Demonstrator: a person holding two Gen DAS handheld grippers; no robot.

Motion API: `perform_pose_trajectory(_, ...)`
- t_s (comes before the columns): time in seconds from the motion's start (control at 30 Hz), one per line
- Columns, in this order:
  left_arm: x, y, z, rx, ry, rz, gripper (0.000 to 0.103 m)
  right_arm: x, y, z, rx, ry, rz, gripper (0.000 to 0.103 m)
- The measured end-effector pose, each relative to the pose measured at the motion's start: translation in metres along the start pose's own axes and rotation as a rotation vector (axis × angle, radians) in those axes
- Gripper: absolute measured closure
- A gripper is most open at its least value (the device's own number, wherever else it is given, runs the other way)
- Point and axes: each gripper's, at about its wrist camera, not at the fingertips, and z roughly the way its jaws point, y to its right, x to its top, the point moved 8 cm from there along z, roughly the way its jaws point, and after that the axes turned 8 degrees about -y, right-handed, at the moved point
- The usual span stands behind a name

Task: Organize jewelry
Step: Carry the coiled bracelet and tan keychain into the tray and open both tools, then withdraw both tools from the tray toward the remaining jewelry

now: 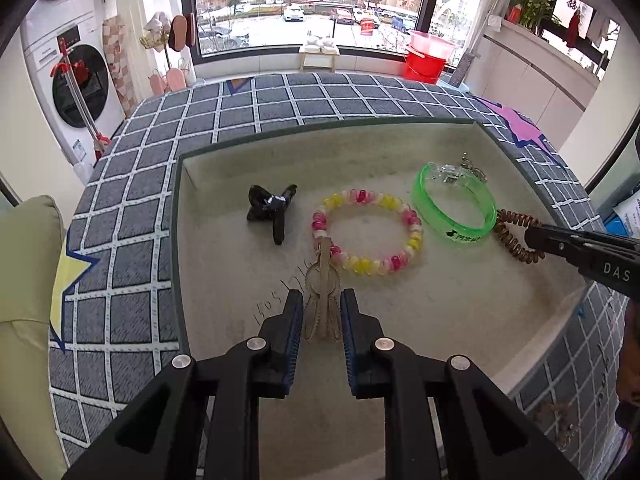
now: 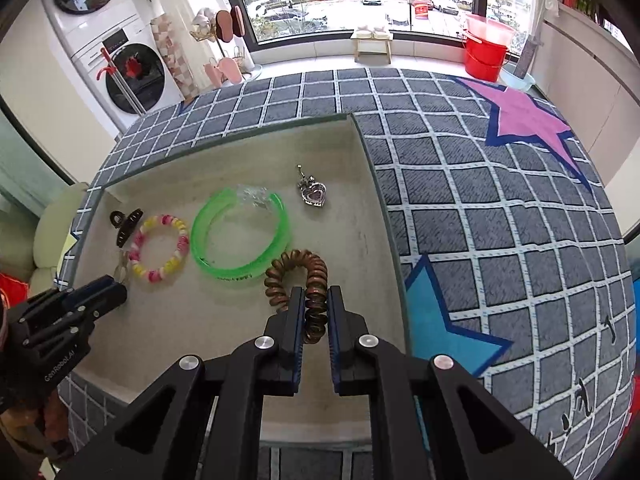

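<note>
A checked cloth covers the table by the window, with a beige tray on it. Your left gripper pinches a pale clip low over the tray's near edge; your right gripper is clamped on the brown coil tie, which rests just beside the green bangle. The coil looks light and springy, so it may stretch or twist; grip across its loops. The clip looks thin and toothed: hold its body, not its prongs.

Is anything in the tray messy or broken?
Nothing looks broken. The green bangle has a crumpled clear wrapper lying on its far rim, which looks a bit untidy. The bead bracelet and heart pendant lie flat.
</note>
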Motion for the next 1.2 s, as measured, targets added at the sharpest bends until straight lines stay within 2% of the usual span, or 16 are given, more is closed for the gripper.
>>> perform_pose_trajectory(0.23,0.002,0.008,0.003,0.055,0.006,0.039,0.07,-0.003,0.002,0.006,0.005,-0.012,0.012,0.089)
perform_pose_trajectory(0.3,0.004,0.011,0.005,0.058,0.007,0.04,0.07,-0.003,0.002,0.008,0.005,-0.024,0.012,0.082)
perform_pose_trajectory(0.37,0.004,0.01,0.005,0.051,0.007,0.033,0.07,-0.004,0.0,0.007,0.016,-0.019,0.011,0.057)
perform_pose_trajectory(0.43,0.003,0.01,0.004,0.041,0.006,0.024,0.07,-0.002,-0.002,0.003,0.021,-0.003,0.009,0.048)
perform_pose_trajectory(0.53,0.001,0.007,0.0,0.051,0.007,0.016,0.07,-0.002,-0.005,-0.005,0.047,0.012,0.021,0.047)
perform_pose_trajectory(0.67,0.0,0.007,-0.004,0.059,0.017,0.015,0.07,0.001,-0.009,-0.02,0.087,0.047,0.038,0.038)
perform_pose_trajectory(0.87,0.001,0.01,-0.006,0.067,0.014,0.019,0.07,-0.001,-0.012,-0.033,0.13,0.06,0.06,0.038)
perform_pose_trajectory(0.93,0.001,0.012,-0.012,0.068,0.036,0.018,0.07,-0.002,-0.012,-0.038,0.132,0.07,0.061,0.037)
perform_pose_trajectory(1.07,0.001,0.016,-0.035,0.075,0.094,0.025,0.07,-0.007,-0.009,-0.051,0.15,0.09,0.071,0.027)
perform_pose_trajectory(1.13,0.001,0.018,-0.045,0.073,0.117,0.023,0.069,-0.01,-0.008,-0.059,0.16,0.102,0.076,0.025)
perform_pose_trajectory(1.17,0.0,0.018,-0.049,0.071,0.121,0.023,0.041,-0.012,-0.007,-0.063,0.163,0.108,0.078,0.024)
perform_pose_trajectory(1.2,-0.002,0.018,-0.055,0.077,0.133,0.016,0.0,-0.014,-0.006,-0.066,0.161,0.112,0.08,0.024)
